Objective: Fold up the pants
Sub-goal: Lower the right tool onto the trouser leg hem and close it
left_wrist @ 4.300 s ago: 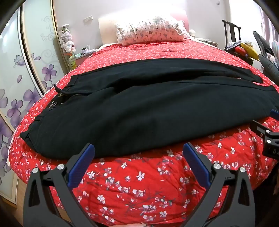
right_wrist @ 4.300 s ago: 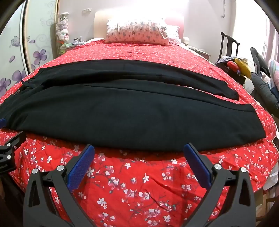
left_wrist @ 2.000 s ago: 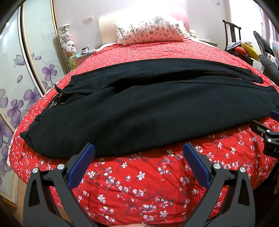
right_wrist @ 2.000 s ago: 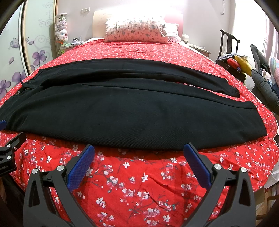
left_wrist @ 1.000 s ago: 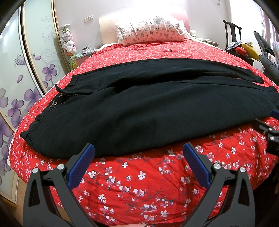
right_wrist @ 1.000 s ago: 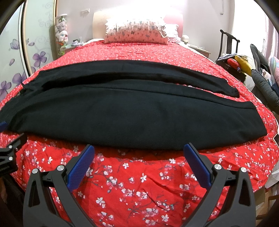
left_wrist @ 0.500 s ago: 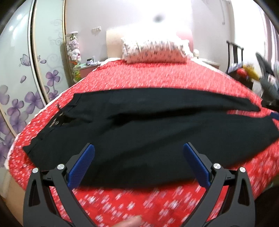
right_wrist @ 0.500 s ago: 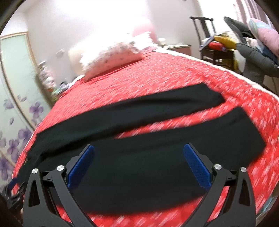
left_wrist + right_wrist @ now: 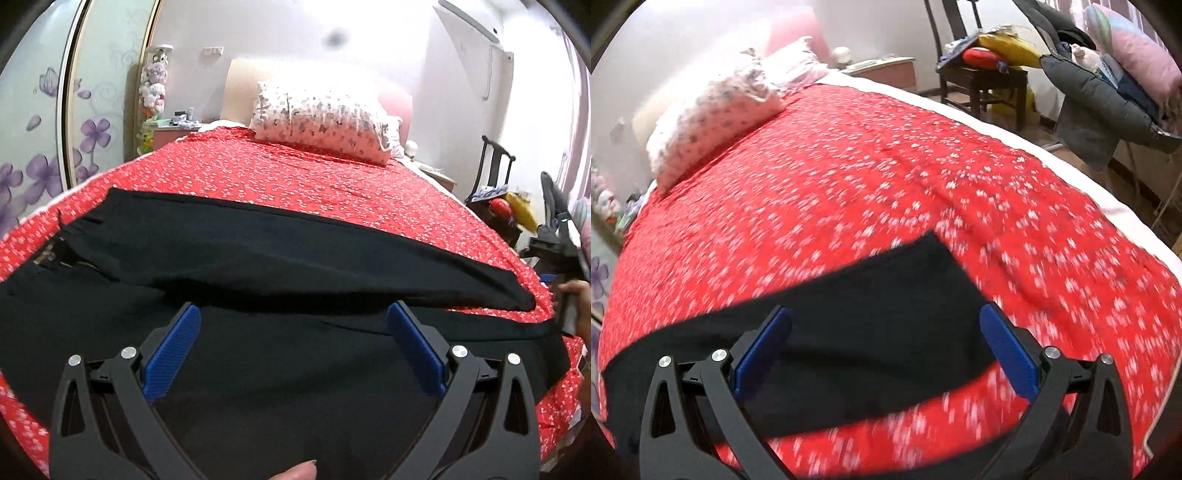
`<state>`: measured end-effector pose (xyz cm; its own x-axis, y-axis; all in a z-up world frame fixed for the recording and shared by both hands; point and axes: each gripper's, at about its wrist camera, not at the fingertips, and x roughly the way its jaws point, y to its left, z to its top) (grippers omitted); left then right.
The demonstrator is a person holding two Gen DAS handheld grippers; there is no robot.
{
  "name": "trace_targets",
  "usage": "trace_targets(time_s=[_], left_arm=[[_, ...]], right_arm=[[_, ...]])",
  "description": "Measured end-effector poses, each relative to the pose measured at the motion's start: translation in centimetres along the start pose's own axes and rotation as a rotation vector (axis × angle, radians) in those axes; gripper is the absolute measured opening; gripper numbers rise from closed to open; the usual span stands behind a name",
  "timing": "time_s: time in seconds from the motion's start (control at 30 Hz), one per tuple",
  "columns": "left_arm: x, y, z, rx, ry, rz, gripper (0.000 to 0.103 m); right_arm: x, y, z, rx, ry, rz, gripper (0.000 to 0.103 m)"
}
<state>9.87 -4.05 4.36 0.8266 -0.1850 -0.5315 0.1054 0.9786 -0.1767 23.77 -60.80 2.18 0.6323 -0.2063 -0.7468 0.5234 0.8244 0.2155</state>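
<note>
Wardrobe door point(image 9: 33, 147): we see a pale panel with purple flowers at the far left of the left wrist view.
Toys point(image 9: 153, 81): we note a stack of plush toys beside the door, behind a small nightstand.
Bed point(image 9: 332, 184): we see a red cover with small white flowers over the whole surface.
Pants point(image 9: 258, 258): we find them black, laid flat across the near half of the bed, waist at the left, both legs running to the right. The far leg lies apart from the near leg at the hem end, with a strip of red cover between them.
Left gripper point(image 9: 293, 332): released, blue pads spread wide, holding nothing. We see it over the middle of the pants, above the near leg.
Fingertip point(image 9: 295, 470): we see it at the bottom edge of the left wrist view.
Pillow point(image 9: 321, 122): floral, at the head of the bed against the headboard.
Right gripper point(image 9: 884, 332): released, pads spread wide, nothing between them. We see it over the hem end of one leg point(image 9: 886, 314); the view is motion-blurred, so we cannot tell contact.
Chair point(image 9: 979, 74): dark wood, right of the bed, with red and yellow items on the seat.
Jacket point(image 9: 1100, 103): grey, hanging at the far right.
</note>
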Motion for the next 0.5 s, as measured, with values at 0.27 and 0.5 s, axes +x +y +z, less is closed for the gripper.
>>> trace_targets(time_s=[0.27,0.5], left_arm=[[2.0,-0.3,-1.0,0.079,0.04,-0.002,0.101],[2.7,-0.4,-1.5,0.089,0.075,-0.022,0.101]], right_arm=[[6.0,-2.3,3.1,0.093,0.01,-0.011,0.081],[9.4,-3.1,3.1,0.113,0.041,-0.023,0.063]])
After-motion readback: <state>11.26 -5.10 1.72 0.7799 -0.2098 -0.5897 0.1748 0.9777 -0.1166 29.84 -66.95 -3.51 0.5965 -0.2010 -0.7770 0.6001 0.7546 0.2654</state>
